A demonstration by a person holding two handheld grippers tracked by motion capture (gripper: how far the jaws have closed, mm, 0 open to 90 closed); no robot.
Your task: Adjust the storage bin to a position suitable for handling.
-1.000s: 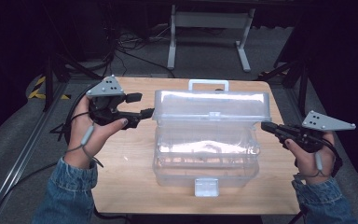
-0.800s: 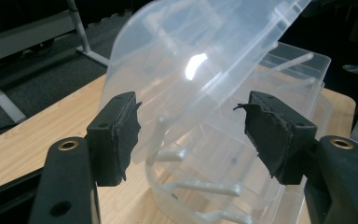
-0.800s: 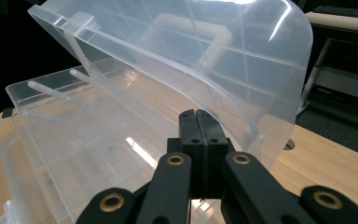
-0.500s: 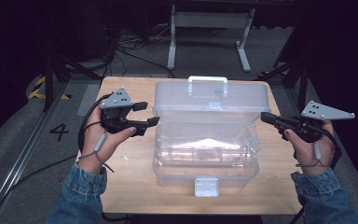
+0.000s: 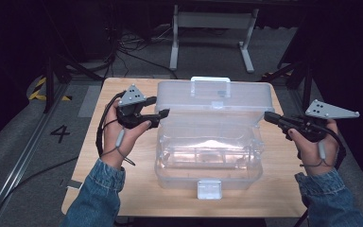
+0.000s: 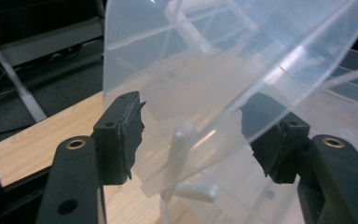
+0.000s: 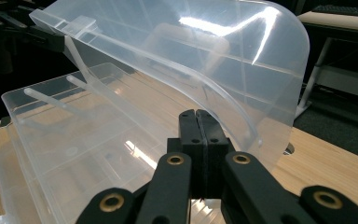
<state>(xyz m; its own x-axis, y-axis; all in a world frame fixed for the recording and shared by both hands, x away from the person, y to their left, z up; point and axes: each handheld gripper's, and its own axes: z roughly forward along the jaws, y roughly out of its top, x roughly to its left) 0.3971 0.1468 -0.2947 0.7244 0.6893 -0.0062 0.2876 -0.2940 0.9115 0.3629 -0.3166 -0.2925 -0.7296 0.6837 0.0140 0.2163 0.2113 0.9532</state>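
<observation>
One clear bin, lid open.

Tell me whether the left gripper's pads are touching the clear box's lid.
Apart. The left gripper view shows the lid's edge between the open jaws of the left gripper, with a gap at each pad.

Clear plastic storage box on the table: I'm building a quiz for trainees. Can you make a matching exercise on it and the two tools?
1. left tool
2. right tool
3. lid of the clear plastic storage box
4. latch

A. tilted up, half open
B. jaws pressed together, nothing between
C. jaws apart, the lid's edge between them
D. at the box's near wall

Pairs: 1-C, 2-B, 3-A, 4-D
</observation>
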